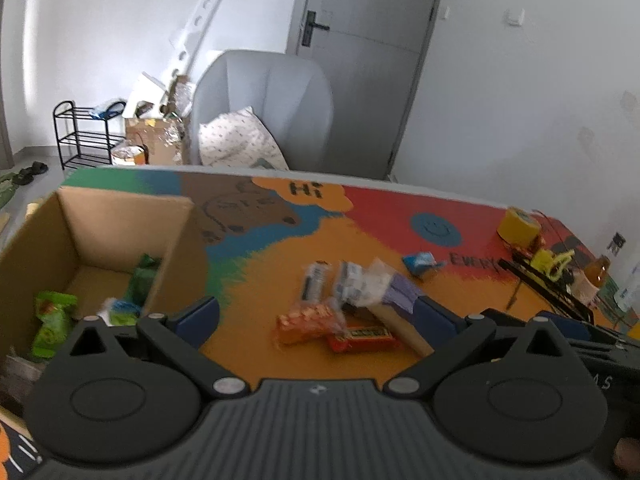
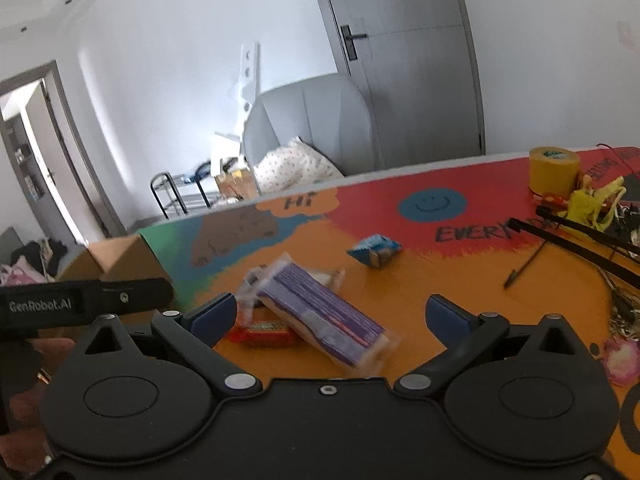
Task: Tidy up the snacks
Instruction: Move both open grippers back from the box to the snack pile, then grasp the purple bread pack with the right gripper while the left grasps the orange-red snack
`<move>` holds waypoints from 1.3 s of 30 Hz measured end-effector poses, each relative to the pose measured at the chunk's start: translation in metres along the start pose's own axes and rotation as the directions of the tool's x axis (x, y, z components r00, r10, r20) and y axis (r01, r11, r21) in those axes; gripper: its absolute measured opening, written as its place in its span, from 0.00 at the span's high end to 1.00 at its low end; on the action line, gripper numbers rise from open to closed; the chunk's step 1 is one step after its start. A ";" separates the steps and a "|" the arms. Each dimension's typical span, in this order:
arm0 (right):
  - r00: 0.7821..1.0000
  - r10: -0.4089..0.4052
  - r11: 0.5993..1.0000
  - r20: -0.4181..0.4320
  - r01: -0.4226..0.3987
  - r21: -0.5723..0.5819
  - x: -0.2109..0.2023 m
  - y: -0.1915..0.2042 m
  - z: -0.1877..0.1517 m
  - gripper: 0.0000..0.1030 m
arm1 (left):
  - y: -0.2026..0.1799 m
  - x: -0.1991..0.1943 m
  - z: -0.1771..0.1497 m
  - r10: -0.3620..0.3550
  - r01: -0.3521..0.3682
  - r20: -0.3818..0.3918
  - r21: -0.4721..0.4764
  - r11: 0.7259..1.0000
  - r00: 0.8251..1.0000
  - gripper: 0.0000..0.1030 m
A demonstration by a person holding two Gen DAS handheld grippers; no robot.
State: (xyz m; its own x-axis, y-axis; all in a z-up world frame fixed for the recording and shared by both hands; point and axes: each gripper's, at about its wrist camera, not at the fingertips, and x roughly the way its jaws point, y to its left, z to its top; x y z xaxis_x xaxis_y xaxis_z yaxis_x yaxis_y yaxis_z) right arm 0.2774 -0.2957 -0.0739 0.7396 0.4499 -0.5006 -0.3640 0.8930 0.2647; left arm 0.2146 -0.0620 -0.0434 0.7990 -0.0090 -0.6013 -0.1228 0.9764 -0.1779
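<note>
1. The left gripper (image 1: 316, 312) is spread wide and holds nothing; the snack pile (image 1: 344, 304) lies on the table (image 1: 280, 248) just beyond its tips.
2. The right gripper (image 2: 332, 312) is also spread and empty, with the purple pack (image 2: 324, 316) lying between its fingers, seemingly untouched by either pad.
3. The step in hand looks like picking the next snack for the box (image 1: 120, 216). To do it well, each gripper should probably single out one packet, close across its narrow side and lift clear of its neighbours, since the wrappers overlap and look slippery.
4. The blue packet (image 2: 374, 250) lies apart, farther off, so it is likely the easier pick.
5. Only the left view shows inside the box, at near left: green packets (image 1: 54, 320) already lie in it. The right view shows just its outer corner.
6. Only the right view shows the pen (image 2: 524, 264) at right and the purple pack's full length; both are blurred.
</note>
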 end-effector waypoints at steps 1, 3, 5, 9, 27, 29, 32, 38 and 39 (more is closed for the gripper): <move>1.000 -0.004 1.000 -0.002 0.004 0.000 0.000 -0.002 -0.002 0.00 | -0.002 0.002 -0.002 -0.005 0.005 -0.005 0.001 1.000 1.000 0.01; 1.000 0.001 1.000 -0.010 0.000 0.012 0.001 -0.008 -0.004 0.00 | -0.006 0.006 -0.004 -0.014 0.014 -0.012 0.001 1.000 1.000 0.01; 1.000 0.009 1.000 -0.011 -0.009 0.023 0.002 -0.013 -0.007 0.00 | -0.009 0.010 -0.006 -0.020 0.020 -0.018 -0.002 1.000 1.000 0.01; 1.000 -0.003 1.000 -0.016 0.003 0.021 0.008 -0.018 -0.010 0.01 | -0.012 0.018 -0.009 -0.032 0.032 -0.026 0.005 0.999 0.999 0.01; 0.990 0.080 0.996 -0.112 -0.083 -0.023 0.066 -0.018 -0.009 0.17 | -0.010 0.080 -0.008 0.007 -0.004 -0.085 0.028 1.000 0.996 0.30; 0.989 0.084 0.996 -0.121 -0.088 -0.033 0.072 -0.017 -0.009 0.17 | -0.009 0.087 -0.007 0.018 -0.015 -0.093 0.031 0.999 0.995 0.30; 0.987 0.091 0.994 -0.134 -0.098 -0.044 0.080 -0.014 -0.008 0.18 | -0.008 0.096 -0.008 0.045 -0.042 -0.111 0.032 0.999 0.993 0.29; 0.984 0.093 0.992 -0.153 -0.105 -0.067 0.089 -0.010 -0.011 0.22 | -0.001 0.105 -0.013 0.089 -0.087 -0.133 0.020 0.996 0.987 0.29; 0.984 0.093 0.991 -0.151 -0.106 -0.076 0.089 -0.009 -0.011 0.26 | 0.000 0.106 -0.013 0.090 -0.089 -0.136 0.013 0.996 0.987 0.29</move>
State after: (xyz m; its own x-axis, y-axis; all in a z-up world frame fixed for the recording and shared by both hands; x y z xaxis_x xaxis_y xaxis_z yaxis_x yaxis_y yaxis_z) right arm 0.3401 -0.2637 -0.1300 0.6082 0.5282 -0.5926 -0.4823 0.8388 0.2526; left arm 0.2913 -0.0655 -0.1177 0.6974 0.0497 -0.7150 -0.1855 0.9761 -0.1132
